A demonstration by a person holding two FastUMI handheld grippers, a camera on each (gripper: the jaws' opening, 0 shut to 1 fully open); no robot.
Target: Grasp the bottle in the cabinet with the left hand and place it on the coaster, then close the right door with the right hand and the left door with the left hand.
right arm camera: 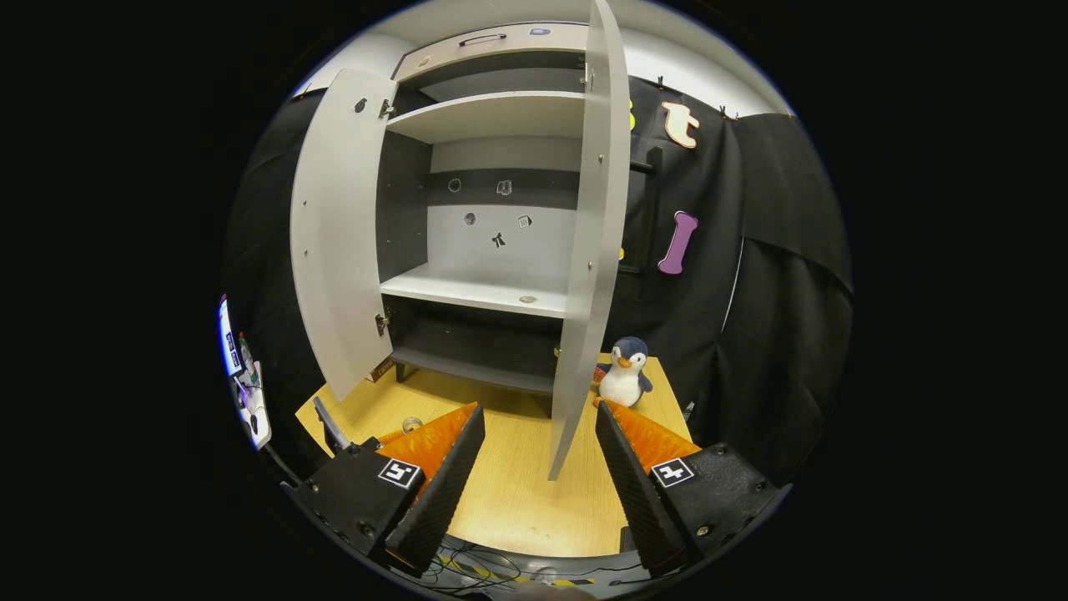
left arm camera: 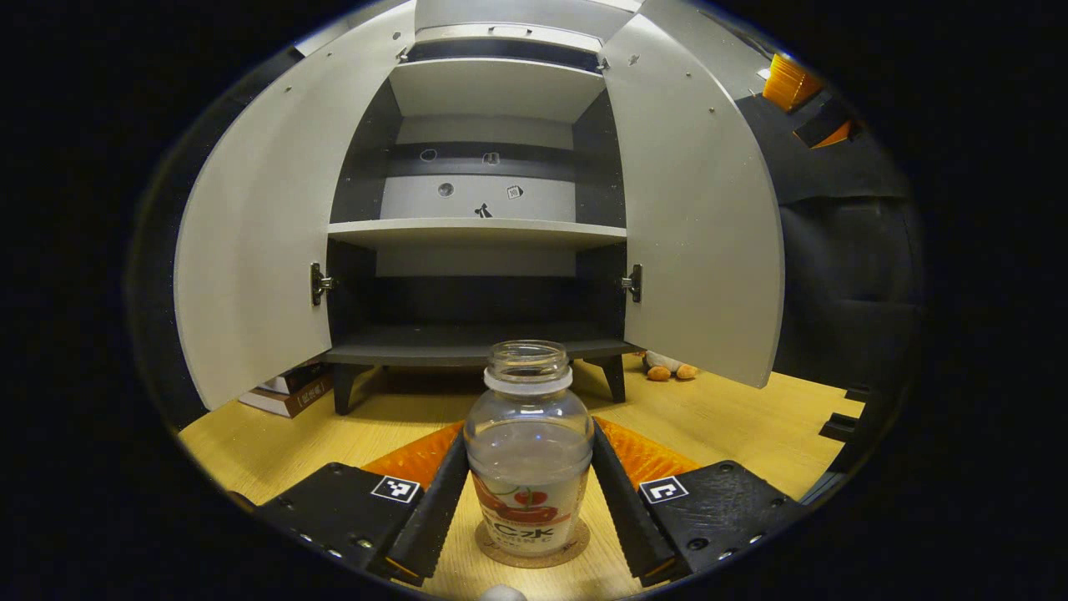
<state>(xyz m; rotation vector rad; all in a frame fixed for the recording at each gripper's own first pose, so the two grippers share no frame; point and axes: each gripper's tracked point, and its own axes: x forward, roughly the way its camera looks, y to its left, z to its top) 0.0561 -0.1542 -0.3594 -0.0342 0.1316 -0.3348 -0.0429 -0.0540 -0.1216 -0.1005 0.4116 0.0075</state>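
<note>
Bottle (left arm camera: 528, 446) stands upright on the coaster (left arm camera: 532, 551) on the table (left arm camera: 734, 417), between the left gripper (left arm camera: 529, 492) fingers, which flank it; whether they press it I cannot tell. Placement looks done; release and both doors remain. Left door (left arm camera: 250, 250) and right door (left arm camera: 701, 217) stand open. Right gripper view adds the right gripper (right arm camera: 534, 467), fingers apart and empty, facing the right door's edge, and a toy penguin (right arm camera: 626, 371).

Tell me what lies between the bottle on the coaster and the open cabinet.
In the left gripper view, only bare tabletop lies between the bottle on its coaster and the cabinet.
</note>
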